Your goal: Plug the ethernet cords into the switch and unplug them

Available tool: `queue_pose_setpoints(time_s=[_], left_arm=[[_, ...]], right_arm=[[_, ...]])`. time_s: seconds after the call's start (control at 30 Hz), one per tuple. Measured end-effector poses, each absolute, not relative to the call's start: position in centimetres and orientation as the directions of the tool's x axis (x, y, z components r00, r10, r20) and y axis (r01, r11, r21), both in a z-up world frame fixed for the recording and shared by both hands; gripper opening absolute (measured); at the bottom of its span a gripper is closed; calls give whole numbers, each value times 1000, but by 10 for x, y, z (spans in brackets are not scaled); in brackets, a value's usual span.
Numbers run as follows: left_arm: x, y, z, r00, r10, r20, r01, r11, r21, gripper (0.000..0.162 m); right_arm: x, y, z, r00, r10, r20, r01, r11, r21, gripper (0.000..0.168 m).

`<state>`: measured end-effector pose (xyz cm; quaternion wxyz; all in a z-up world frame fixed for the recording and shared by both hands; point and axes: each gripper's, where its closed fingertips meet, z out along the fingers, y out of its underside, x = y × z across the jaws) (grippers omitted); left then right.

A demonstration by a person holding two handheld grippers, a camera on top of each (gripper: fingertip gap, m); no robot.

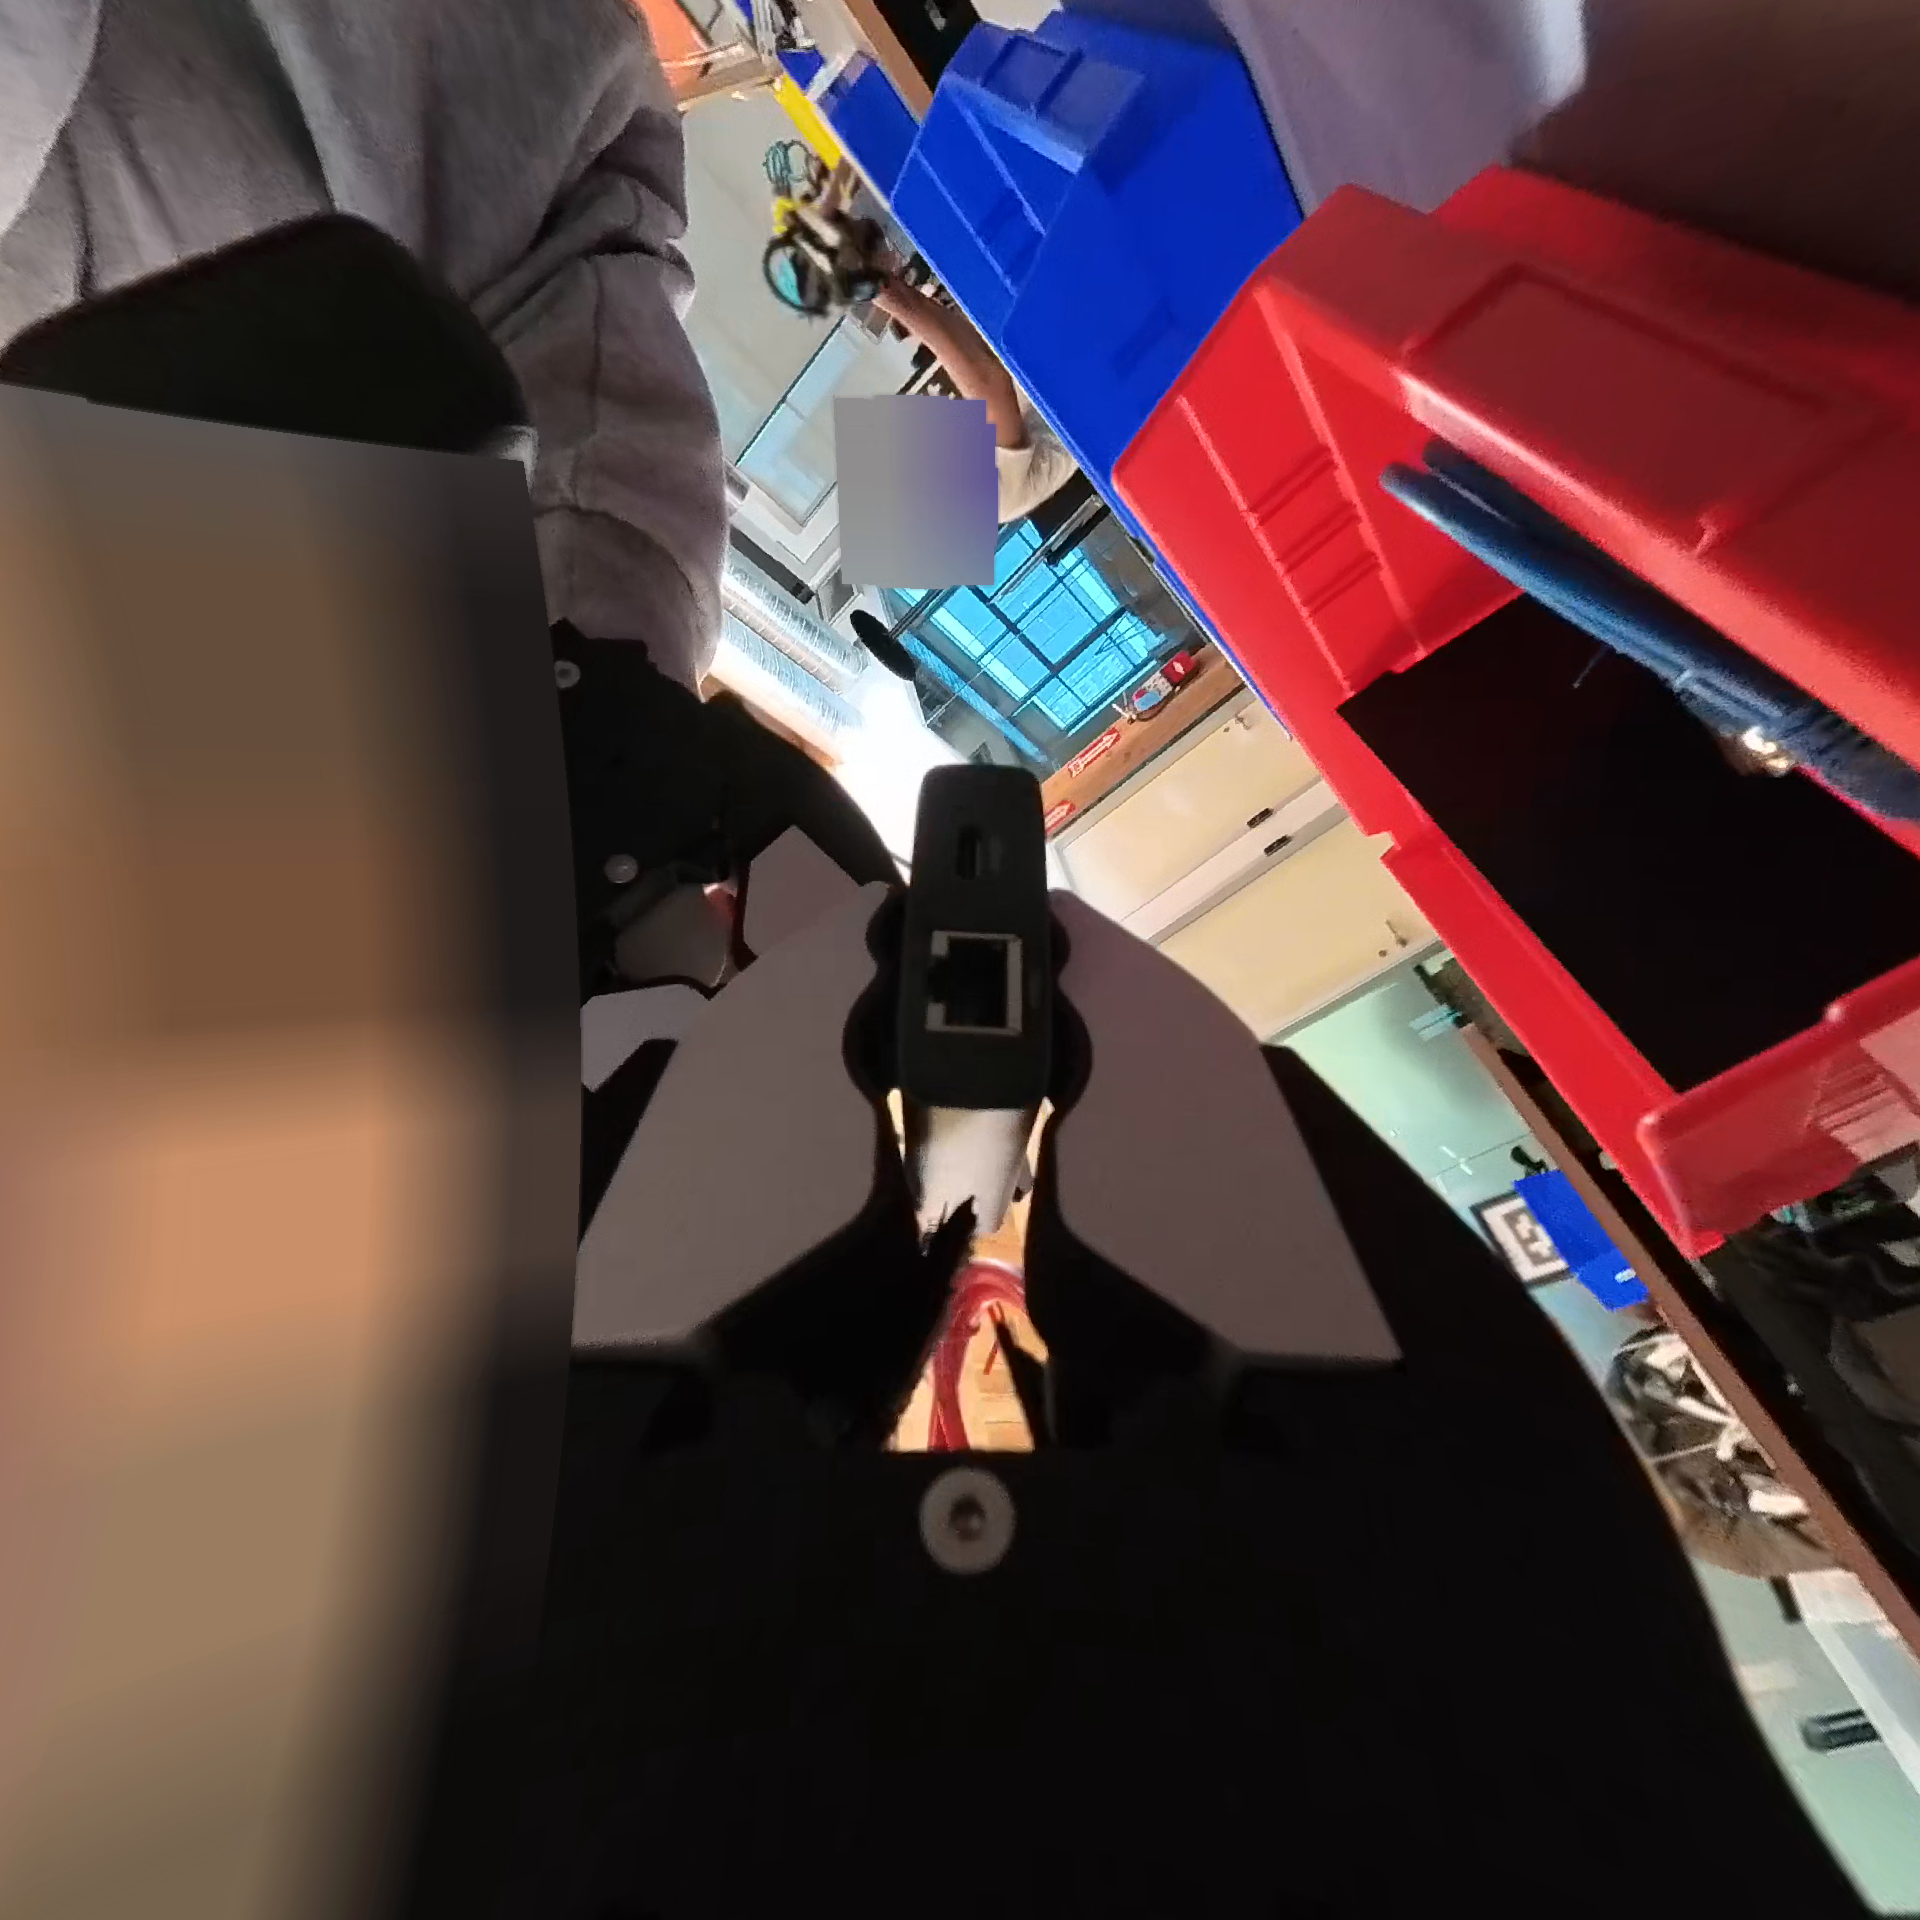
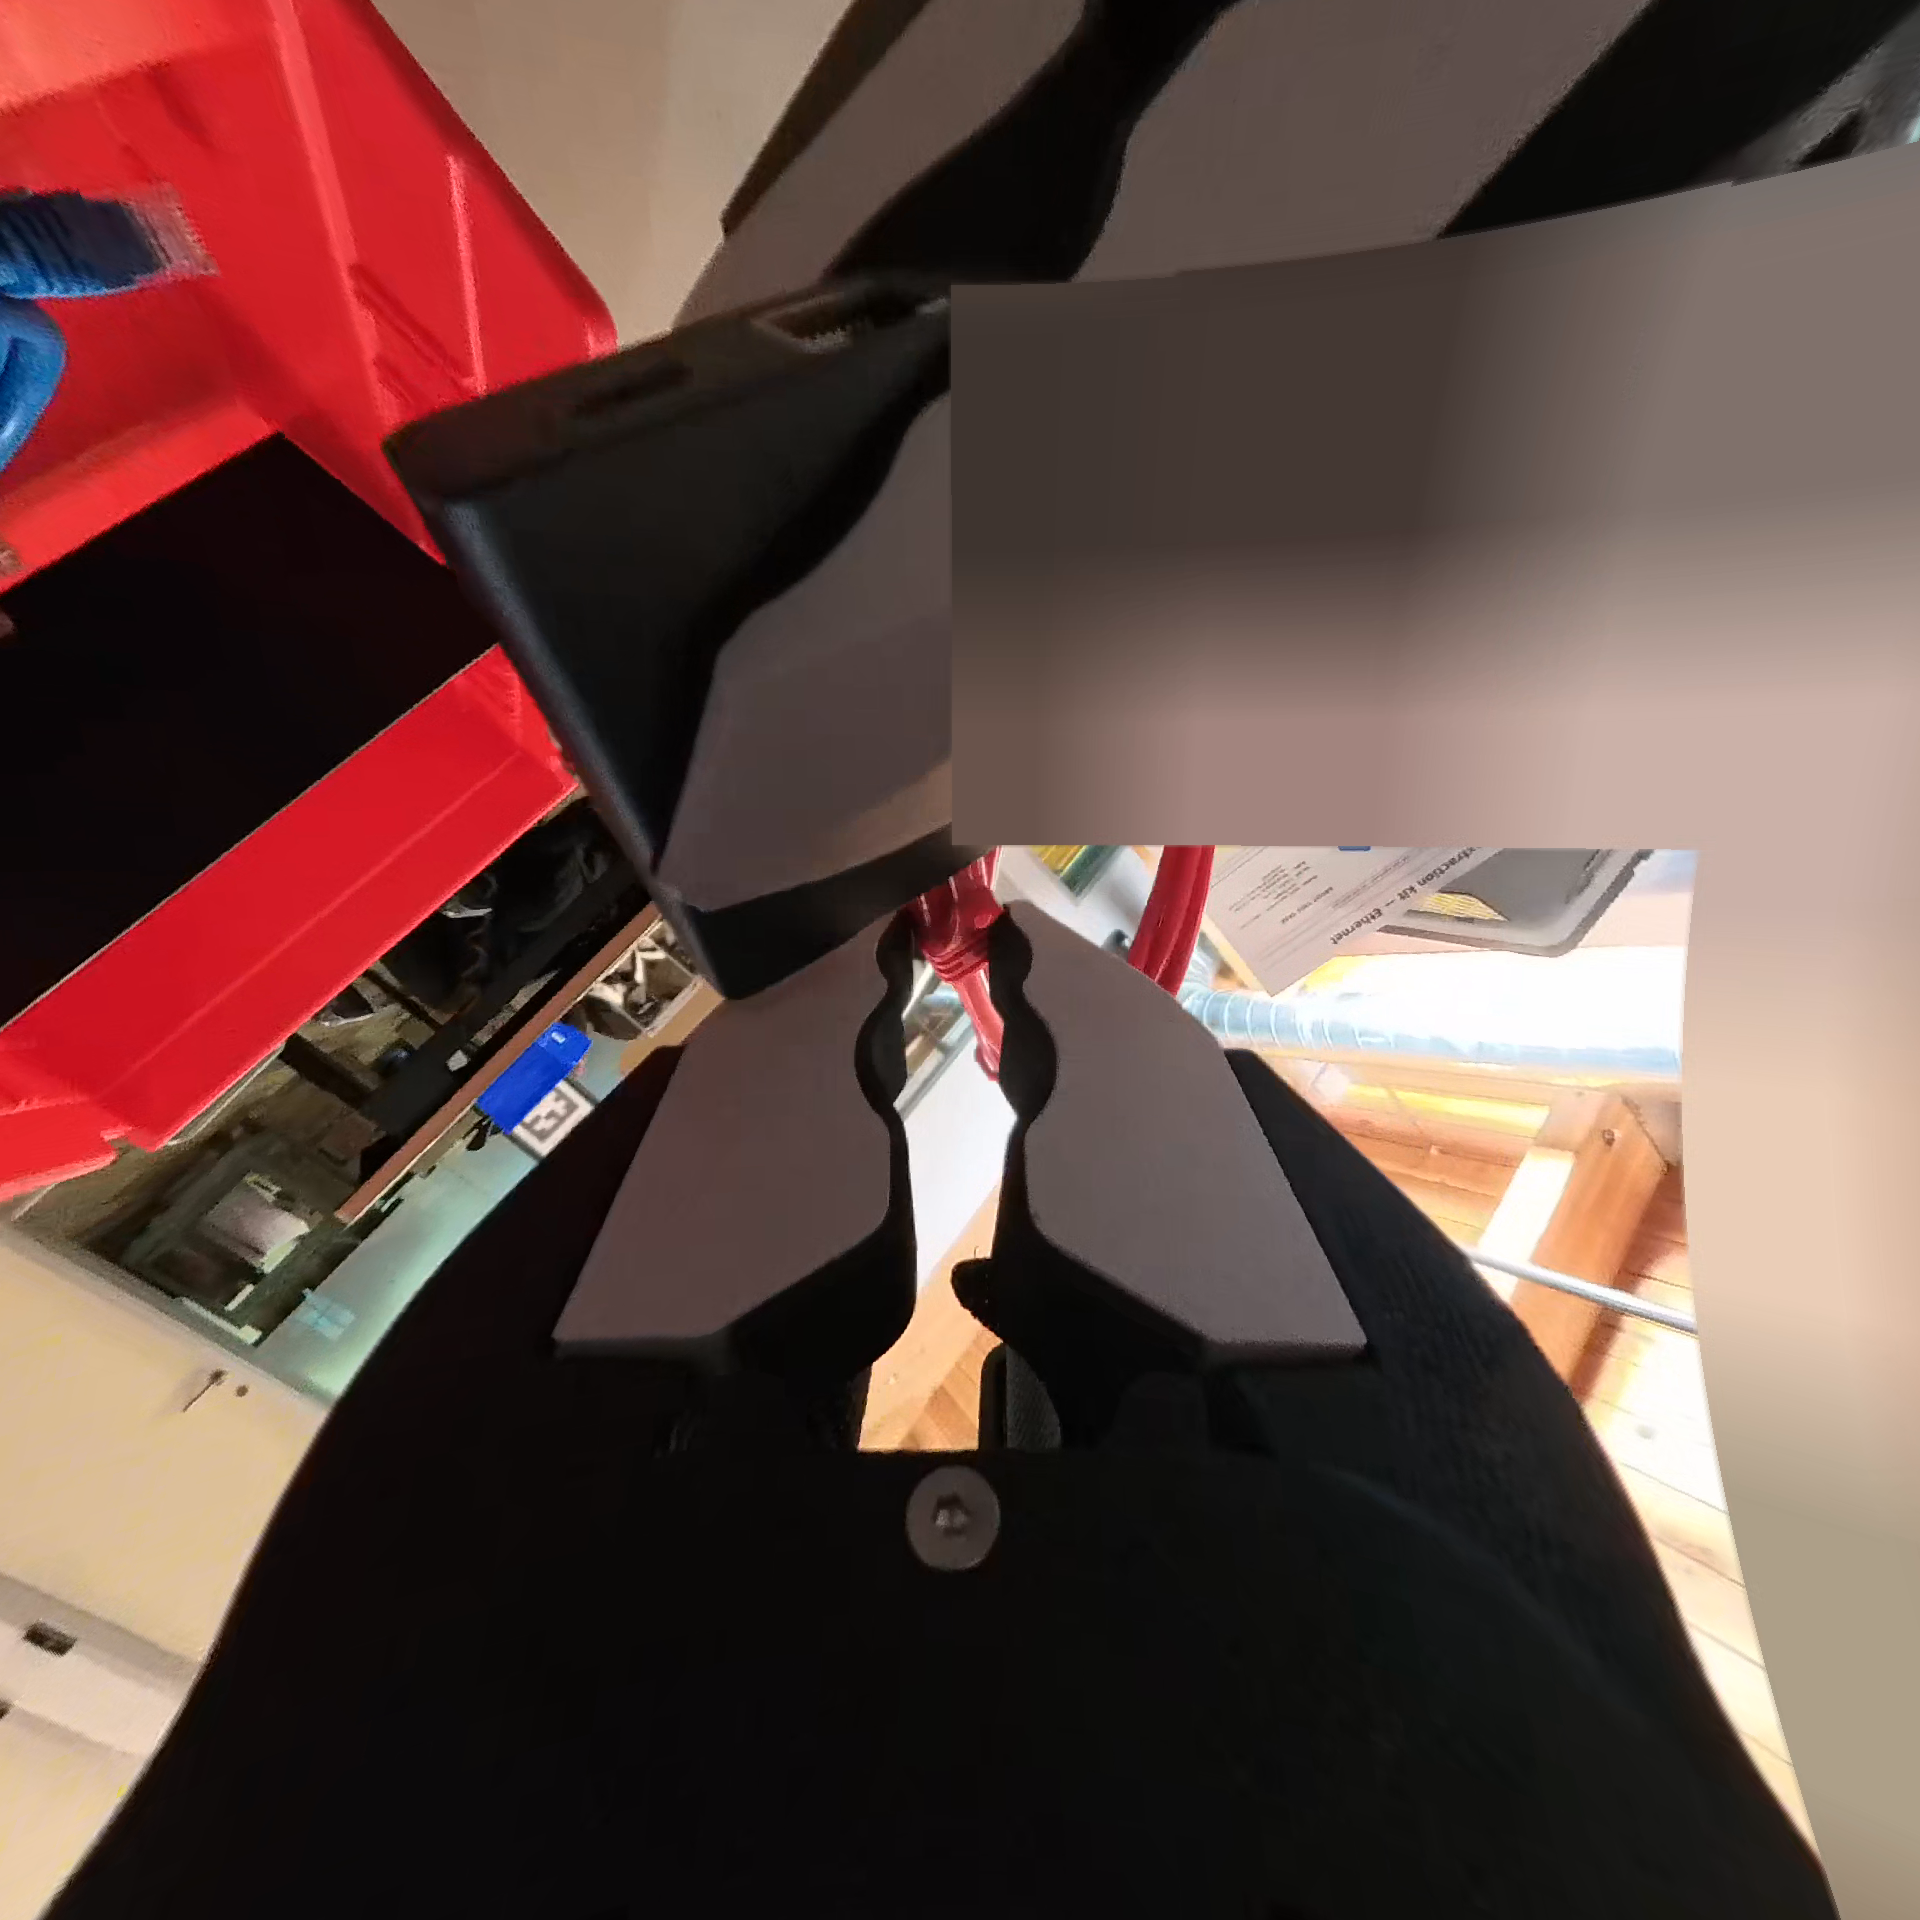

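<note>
A black network adapter [image 1: 971, 966], its socket empty and facing the lens, was clamped at frame centre by the left gripper [image 1: 971, 997]. The right gripper [image 2: 951, 977] was closed on a red cable's plug boot [image 2: 964, 961], not yet inserted. A red bin [image 1: 1558, 520] was seen at upper right

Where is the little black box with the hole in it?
The black box sits mid-frame in the left wrist view, pinched in the left tool, with the red bin to its upper right.
</note>
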<state>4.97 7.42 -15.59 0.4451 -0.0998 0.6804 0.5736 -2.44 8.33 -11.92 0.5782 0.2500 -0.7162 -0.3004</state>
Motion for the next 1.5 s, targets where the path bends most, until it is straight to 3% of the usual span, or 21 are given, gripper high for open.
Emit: queue_pose_setpoints(time_s=[0.43,0.6,0.83,1.07,1.2,1.27,1.4,1.5], left_arm=[[46,85,-177,-589,298,-751,-662,355,660,20],[29,91,-164,-584,298,-755,-702,280,654,20],[-21,99,-128,-530,261,-807,-797,172,579,20],[-58,99,-99,-230,136,-964,-947,196,254,21],[-64,102,-107,39,-114,-993,-977,206,-62,21],[-61,104,-98,147,-109,-983,-960,223,-169,22],[-50,97,-58,401,-9,-916,-855,355,-377,22],[-37,76,-31,534,10,-846,-719,532,-448,21]], right_arm=[[-25,96,-144,-261,-633,729,7,754,657,14],[-24,134,-111,-179,-499,848,206,824,528,34],[21,193,-82,-111,-281,953,411,860,301,31],[36,205,-85,-81,15,997,435,900,21,23],[34,202,-98,-127,288,949,405,889,-215,21],[33,203,-105,-138,381,914,399,866,-301,21],[25,200,-124,-226,429,874,362,870,-334,19],[16,187,-149,-351,517,781,338,848,-409,18]])
